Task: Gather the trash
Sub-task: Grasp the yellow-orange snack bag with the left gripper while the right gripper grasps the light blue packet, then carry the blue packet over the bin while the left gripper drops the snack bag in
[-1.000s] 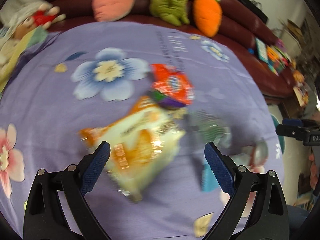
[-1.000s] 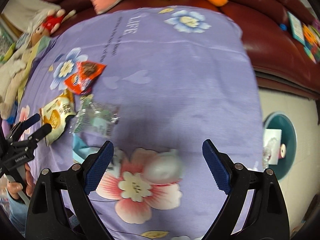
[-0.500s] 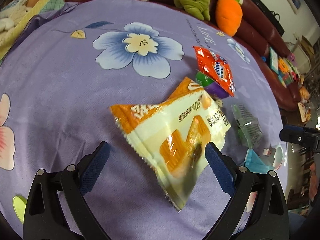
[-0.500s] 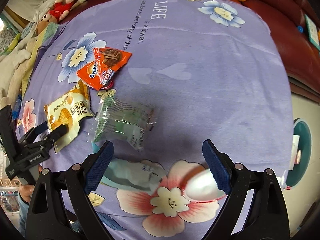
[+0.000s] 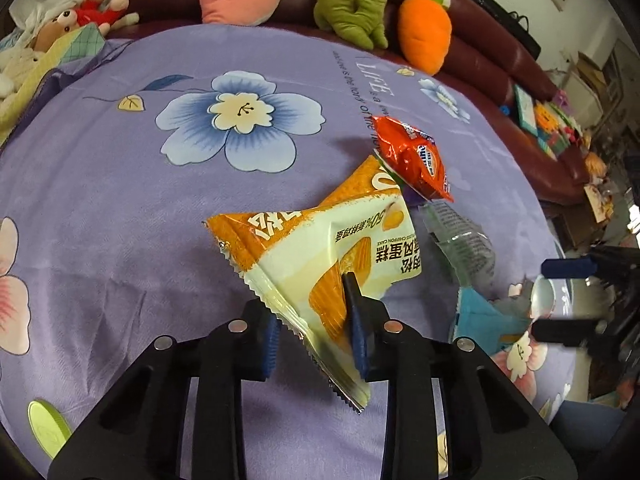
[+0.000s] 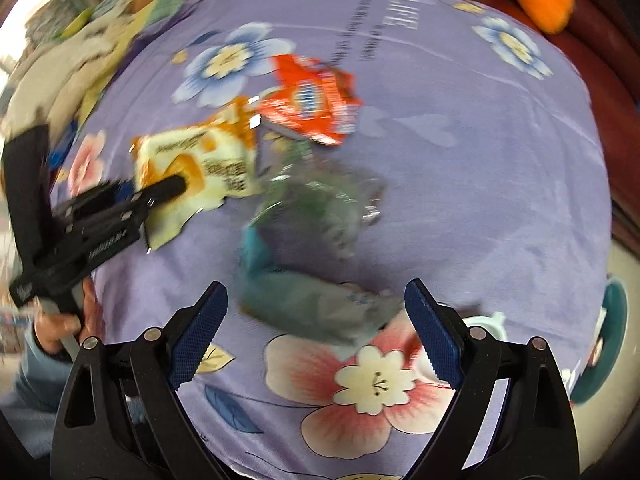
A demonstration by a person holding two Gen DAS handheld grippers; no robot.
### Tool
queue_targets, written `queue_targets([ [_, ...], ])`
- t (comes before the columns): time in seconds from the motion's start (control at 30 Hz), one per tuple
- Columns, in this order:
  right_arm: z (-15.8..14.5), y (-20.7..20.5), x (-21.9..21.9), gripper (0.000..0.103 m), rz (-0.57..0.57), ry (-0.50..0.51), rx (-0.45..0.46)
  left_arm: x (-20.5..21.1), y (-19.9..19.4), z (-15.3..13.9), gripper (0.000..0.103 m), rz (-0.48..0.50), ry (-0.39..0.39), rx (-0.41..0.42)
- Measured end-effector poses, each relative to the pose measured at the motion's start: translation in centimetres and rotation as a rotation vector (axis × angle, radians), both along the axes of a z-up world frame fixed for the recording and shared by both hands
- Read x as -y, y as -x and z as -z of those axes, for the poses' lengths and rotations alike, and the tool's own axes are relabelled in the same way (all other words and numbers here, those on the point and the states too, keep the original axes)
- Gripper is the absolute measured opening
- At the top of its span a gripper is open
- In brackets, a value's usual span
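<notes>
My left gripper is shut on the near end of a yellow-and-orange cake wrapper, which also shows in the right wrist view. Beyond it lie an orange-red snack wrapper, a clear green-tinted wrapper and a teal wrapper. My right gripper is open and empty, just above the teal wrapper, with the clear wrapper and red wrapper farther off. The right wrist view is blurred.
The wrappers lie on a purple flowered cloth over a round table. Plush toys sit on a dark red sofa behind it. A teal bin stands on the floor at the right.
My left gripper has closed on the yellow-and-orange wrapper. My right gripper has moved left and forward over the teal wrapper, still open.
</notes>
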State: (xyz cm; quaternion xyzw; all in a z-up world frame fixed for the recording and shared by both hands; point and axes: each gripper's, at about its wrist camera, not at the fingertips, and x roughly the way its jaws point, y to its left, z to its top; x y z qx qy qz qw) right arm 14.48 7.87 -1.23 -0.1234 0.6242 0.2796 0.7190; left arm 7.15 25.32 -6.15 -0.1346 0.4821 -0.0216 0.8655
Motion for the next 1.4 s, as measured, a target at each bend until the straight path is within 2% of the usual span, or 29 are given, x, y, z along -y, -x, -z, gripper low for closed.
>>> queue_targets([
  [0.13,1.5,1.3,-1.4,0.086,-0.096,0.043,0.037,-0.5,0.9,-0.2,0.029,-0.016,0.010,-0.008],
  [0.27,2.7,1.8,-1.6,0.086,-0.123,0.091,0.080,-0.7,1.7,-0.4,0.029,-0.029,0.007,-0.014],
  [0.3,2.8,1.9,-1.5,0.082,-0.124,0.101,0.100,-0.6,1.9,-0.5,0.029,-0.030,0.007,-0.015],
  [0.33,2.8,2.0,-1.4,0.065,-0.120,0.102,0.102,-0.5,2.1,-0.6,0.029,-0.034,0.009,-0.015],
  [0.37,2.8,1.9,-1.2,0.043,-0.111,0.098,0.092,-0.4,2.2,-0.7,0.029,-0.036,0.013,-0.014],
  [0.47,2.1,1.7,0.3,0.038,-0.061,0.051,0.085,0.0,2.6,-1.2,0.029,-0.038,0.027,-0.006],
  [0.77,-2.8,1.6,3.9,0.036,0.024,-0.089,0.114,0.3,3.6,-5.2,0.029,-0.084,0.014,0.076],
  [0.9,-4.7,1.2,5.9,0.036,0.060,-0.116,0.158,1.2,3.4,-7.1,0.029,-0.081,0.015,0.114],
  [1.1,-6.4,0.2,10.5,0.036,0.164,-0.150,0.191,5.2,1.8,-8.8,0.029,0.000,0.017,0.137],
  [1.4,-7.7,-0.9,19.7,0.036,0.352,-0.197,0.226,14.6,-2.5,-9.8,0.029,0.164,-0.004,0.146],
])
